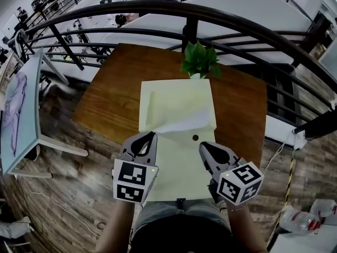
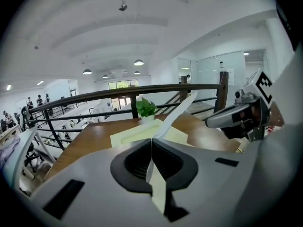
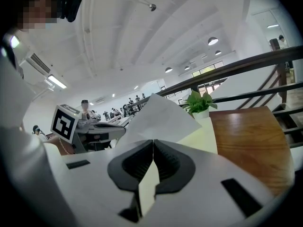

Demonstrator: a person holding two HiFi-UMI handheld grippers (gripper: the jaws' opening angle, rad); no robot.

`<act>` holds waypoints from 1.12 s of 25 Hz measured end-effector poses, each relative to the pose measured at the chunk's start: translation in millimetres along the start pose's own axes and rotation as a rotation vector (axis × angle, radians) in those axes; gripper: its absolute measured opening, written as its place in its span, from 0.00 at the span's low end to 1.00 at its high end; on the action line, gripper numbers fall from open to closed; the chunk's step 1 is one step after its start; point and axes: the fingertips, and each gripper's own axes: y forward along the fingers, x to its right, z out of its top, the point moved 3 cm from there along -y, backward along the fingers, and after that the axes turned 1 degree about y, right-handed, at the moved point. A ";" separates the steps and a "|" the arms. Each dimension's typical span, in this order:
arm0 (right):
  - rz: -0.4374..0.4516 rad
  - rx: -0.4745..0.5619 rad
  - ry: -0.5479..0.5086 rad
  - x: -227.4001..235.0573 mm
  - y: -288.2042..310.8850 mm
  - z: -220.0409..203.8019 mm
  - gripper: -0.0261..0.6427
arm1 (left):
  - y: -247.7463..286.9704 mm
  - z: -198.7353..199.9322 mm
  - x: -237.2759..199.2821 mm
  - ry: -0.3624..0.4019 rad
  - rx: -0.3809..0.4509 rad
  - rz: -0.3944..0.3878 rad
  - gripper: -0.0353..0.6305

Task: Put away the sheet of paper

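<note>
A white sheet of paper (image 1: pixel 184 122) lies bowed upward over an open pale yellow folder (image 1: pixel 176 95) on the wooden table (image 1: pixel 113 96). The folder's near flap (image 1: pixel 179 173) reaches toward me between the two grippers. My left gripper (image 1: pixel 152 137) is shut on the sheet's near left corner. In the left gripper view the paper (image 2: pixel 177 115) rises from the closed tips (image 2: pixel 151 143). My right gripper (image 1: pixel 202 147) is shut on the near right corner, and the sheet (image 3: pixel 161 119) fans up beyond its tips (image 3: pixel 153 143). A pale strip shows behind each pair of jaws.
A small potted green plant (image 1: pixel 200 61) stands at the table's far edge, just beyond the folder. A dark curved railing (image 1: pixel 158 9) runs behind the table. An easel with a picture (image 1: pixel 18 109) stands at the left. The wooden floor (image 1: pixel 68 188) lies below.
</note>
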 end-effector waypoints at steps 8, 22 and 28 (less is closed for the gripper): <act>-0.047 -0.016 0.037 8.0 -7.9 -12.5 0.08 | 14.6 -36.0 27.8 0.019 -0.118 -0.094 0.08; -0.064 -0.074 0.066 11.0 -3.7 -33.7 0.08 | 30.3 -82.2 54.7 0.000 -0.249 -0.212 0.08; -0.070 -0.099 0.084 9.6 -4.0 -45.9 0.08 | 37.8 -96.4 68.9 -0.023 -0.280 -0.274 0.08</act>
